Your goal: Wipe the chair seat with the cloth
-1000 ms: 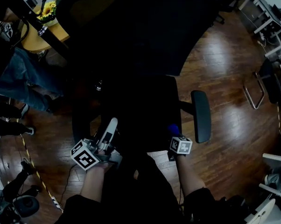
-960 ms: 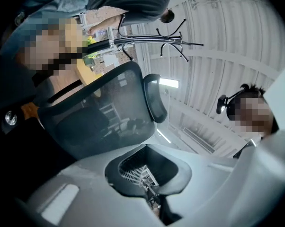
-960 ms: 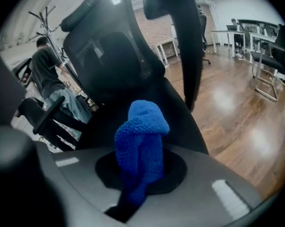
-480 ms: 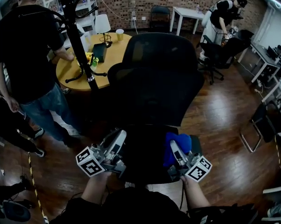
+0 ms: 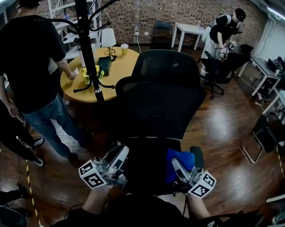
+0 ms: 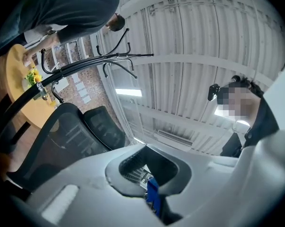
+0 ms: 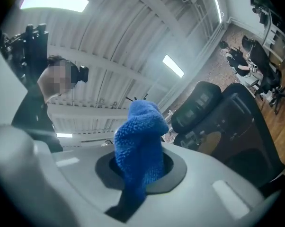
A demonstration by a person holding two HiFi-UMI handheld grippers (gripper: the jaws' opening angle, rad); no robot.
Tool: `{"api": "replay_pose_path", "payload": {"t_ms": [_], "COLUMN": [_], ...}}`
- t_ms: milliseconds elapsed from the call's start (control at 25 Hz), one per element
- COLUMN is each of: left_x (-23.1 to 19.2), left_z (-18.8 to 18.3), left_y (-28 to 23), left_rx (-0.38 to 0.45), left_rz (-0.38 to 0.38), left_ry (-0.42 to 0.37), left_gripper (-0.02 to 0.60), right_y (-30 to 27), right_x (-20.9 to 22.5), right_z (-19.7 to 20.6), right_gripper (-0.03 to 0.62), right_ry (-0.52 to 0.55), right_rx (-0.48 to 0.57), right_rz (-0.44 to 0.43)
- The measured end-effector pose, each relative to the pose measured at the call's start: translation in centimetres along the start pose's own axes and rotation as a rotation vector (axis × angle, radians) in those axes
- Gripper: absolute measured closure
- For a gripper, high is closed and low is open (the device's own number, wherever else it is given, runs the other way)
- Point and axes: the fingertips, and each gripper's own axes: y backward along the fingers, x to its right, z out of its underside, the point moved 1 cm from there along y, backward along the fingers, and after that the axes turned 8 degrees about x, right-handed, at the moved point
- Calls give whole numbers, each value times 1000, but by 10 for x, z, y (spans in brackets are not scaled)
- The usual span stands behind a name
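Pinching the blue cloth (image 5: pixel 181 158) tight in the right gripper (image 5: pixel 177 164) over the black chair seat (image 5: pixel 145 167); left gripper (image 5: pixel 120 152) closed, holding nothing.

Brick wall (image 5: pixel 190 4), wood floor (image 5: pixel 223 122), round yellow table (image 5: pixel 116 63), coat stand (image 5: pixel 88 41).

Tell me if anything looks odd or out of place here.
Nothing looks spilled or damaged. One oddity: the blue cloth sits bunched in the right tongs, which angle up toward the ceiling, so it isn't spread flat on the chair seat.
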Motion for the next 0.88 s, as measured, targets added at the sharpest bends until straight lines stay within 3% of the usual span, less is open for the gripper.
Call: {"api": "replay_pose_path", "payload": {"t_ms": [280, 640, 880], "left_x": [6, 30, 49], "left_z": [1, 24, 29], "left_y": [-4, 25, 54], "left_rx": [-11, -41, -47], "left_rz": [18, -92, -103], "left_ry": [-14, -73, -67], "left_gripper": [592, 592, 592], "right_y": [0, 26, 46], "right_x": [-4, -9, -45], "right_z": [2, 7, 15], "right_gripper": [559, 559, 560], "right_ry": [8, 11, 9], "right_rx": [-1, -25, -12], "right_rz": [10, -18, -35]}}
